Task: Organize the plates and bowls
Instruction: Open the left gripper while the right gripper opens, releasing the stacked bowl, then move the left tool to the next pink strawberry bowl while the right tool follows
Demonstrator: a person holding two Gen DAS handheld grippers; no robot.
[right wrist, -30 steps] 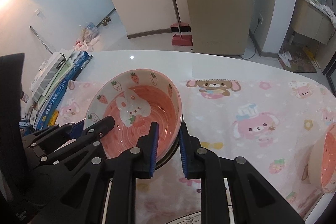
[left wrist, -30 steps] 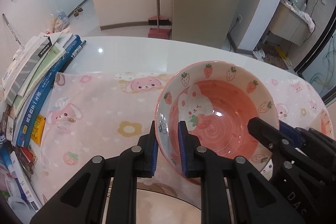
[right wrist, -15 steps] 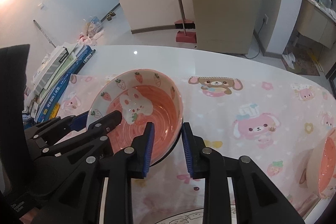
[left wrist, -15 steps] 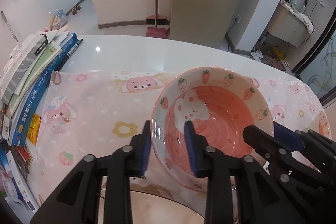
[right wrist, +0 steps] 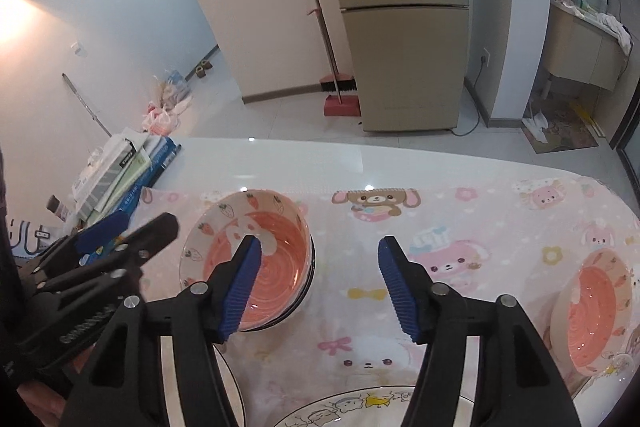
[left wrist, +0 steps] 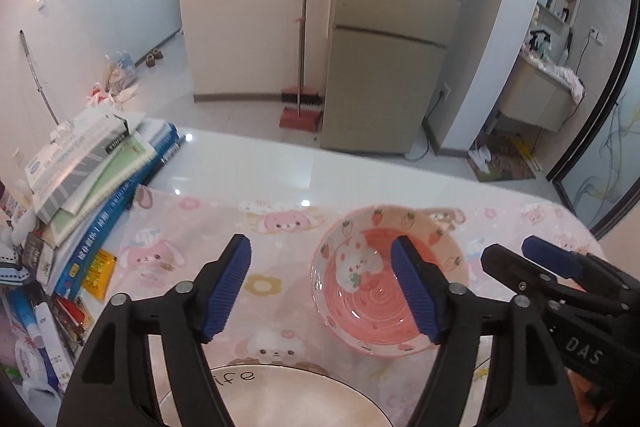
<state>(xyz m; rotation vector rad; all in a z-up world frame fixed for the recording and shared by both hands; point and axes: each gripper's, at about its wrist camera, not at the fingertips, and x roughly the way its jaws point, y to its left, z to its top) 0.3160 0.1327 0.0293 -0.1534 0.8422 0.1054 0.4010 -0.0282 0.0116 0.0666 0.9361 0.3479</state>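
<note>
A pink strawberry-and-rabbit bowl [left wrist: 374, 279] sits on the pink cartoon tablecloth; in the right wrist view the bowl [right wrist: 256, 259] rests on a dark-rimmed dish beneath it. My left gripper [left wrist: 326, 285] is open and empty, raised above the cloth, its right finger over the bowl. My right gripper [right wrist: 320, 285] is open and empty, its left finger over the bowl. A second pink bowl [right wrist: 592, 311] stands at the right edge. A cream plate [left wrist: 272, 403] lies close under the left gripper, and a white cartoon plate [right wrist: 360, 407] under the right.
A stack of books and papers [left wrist: 92, 183] lies along the table's left side. The bare white tabletop [left wrist: 320, 167] runs behind the cloth. A fridge [left wrist: 392, 47] and a broom with dustpan [left wrist: 300, 107] stand on the floor beyond.
Both grippers let go of the pink bowl, opened wide and pulled up and back. The bowl now rests on the cloth.
</note>
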